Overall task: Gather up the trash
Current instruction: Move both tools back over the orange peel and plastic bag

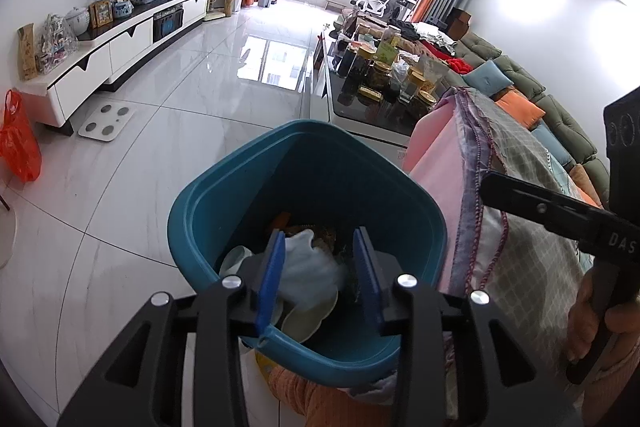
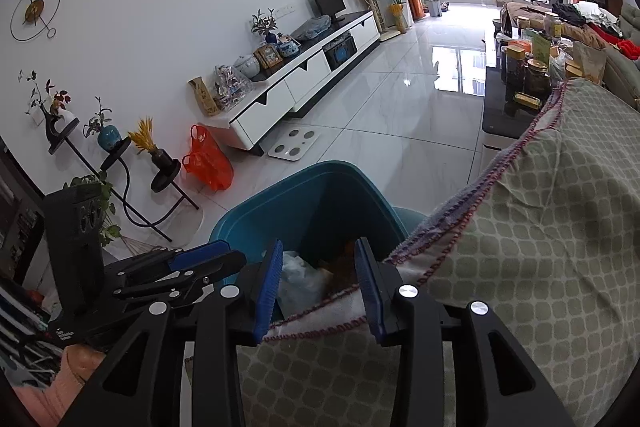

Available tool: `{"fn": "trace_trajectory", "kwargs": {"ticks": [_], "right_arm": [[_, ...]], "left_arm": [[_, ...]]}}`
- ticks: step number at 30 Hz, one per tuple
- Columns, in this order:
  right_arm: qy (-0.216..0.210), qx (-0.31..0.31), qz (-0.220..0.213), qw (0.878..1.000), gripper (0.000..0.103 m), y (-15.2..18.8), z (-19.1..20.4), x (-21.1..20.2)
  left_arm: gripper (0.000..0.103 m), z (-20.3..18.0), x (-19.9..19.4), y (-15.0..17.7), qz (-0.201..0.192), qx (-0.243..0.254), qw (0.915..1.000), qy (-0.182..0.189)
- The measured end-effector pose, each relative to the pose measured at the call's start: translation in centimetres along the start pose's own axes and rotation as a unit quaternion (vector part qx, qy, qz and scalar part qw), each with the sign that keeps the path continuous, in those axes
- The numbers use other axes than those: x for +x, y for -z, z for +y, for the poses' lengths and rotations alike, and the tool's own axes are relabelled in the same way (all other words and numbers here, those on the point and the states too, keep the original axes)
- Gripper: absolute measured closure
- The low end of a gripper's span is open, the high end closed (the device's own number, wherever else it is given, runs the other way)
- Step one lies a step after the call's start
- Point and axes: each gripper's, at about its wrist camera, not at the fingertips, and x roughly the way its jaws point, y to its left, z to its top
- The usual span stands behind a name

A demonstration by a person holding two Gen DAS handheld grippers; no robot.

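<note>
Left wrist view: the left tool hangs partly open over the teal bin, its 2 blue pads gripping nothing; white crumpled trash lies in the bin directly below. Right wrist view: the right tool is likewise partly open and empty, with a patterned cloth just under and right of it. Beyond the bin, a glossy tiled floor.

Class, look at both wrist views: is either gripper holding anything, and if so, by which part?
Nothing is held. The left gripper stands open above the teal bin and its trash; the right gripper stands open over the checked cloth.
</note>
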Motion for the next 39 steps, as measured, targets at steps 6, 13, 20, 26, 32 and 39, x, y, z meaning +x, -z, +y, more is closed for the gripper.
{"fn": "trace_trajectory", "kwargs": {"ticks": [6,13,20,26,32,39], "right_arm": [[-0.007,0.009,-0.010,1.000,0.059,0.6,-0.7,-1.8],[-0.004,0.015,-0.040,0.999,0.048,1.9,-1.8,-5.2],[0.023,0.019,-0.077,0.997,0.037,4.1,-3.4,-9.7],[0.058,0.061,-0.109,0.991,0.033,6.8,-6.6,-14.0],[0.112,0.094,-0.141,0.979,0.030,9.9,-9.0,-18.6],[0.173,0.125,-0.163,0.963,0.030,13.6,-11.9,-23.3]], "left_arm": [[0.063,-0.5,-1.0,0.3,-0.019,0.009,0.9997,0.016],[0.042,-3.0,-2.8,0.8,-0.044,0.046,0.9977,0.021],[0.018,-7.7,-4.3,1.6,-0.067,0.101,0.9923,0.027],[0.004,-11.9,-4.9,2.5,-0.079,0.134,0.9871,0.039],[0.004,-16.3,-4.5,3.6,-0.072,0.167,0.9811,0.065],[0.004,-21.3,-3.6,4.9,-0.057,0.209,0.9701,0.109]]}}
